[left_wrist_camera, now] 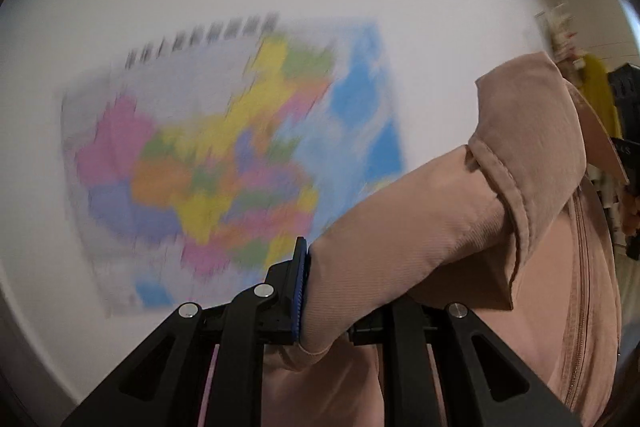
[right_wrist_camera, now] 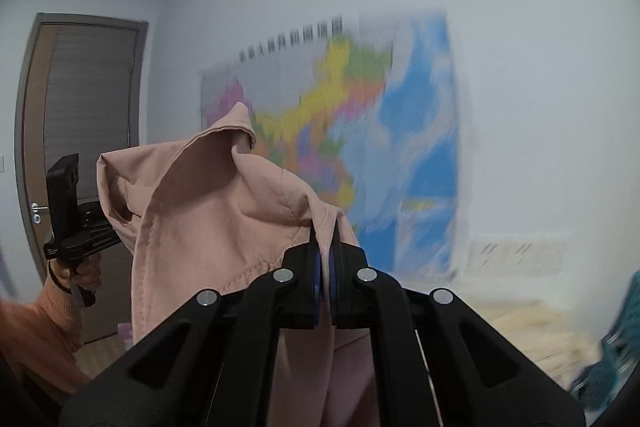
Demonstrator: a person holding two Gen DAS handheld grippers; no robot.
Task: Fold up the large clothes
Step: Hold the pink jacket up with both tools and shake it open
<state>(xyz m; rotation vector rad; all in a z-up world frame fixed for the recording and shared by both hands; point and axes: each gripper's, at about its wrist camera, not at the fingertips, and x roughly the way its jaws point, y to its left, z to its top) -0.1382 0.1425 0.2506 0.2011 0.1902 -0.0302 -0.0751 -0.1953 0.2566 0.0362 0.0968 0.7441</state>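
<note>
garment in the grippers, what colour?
The jacket is dusty pink, plain, no pattern. It shows best in the right wrist view.

Both grippers are black plastic: the right gripper (right_wrist_camera: 325, 281) has blue pads and round silver screws on its linkage arms. The person's sleeve (right_wrist_camera: 36, 331), lower left, is orange knit.

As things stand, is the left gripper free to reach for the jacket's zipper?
Probably not: the left gripper is already shut on a fold of the pink jacket, so the zipper hanging alongside stays out of its grasp unless it lets go.
</note>
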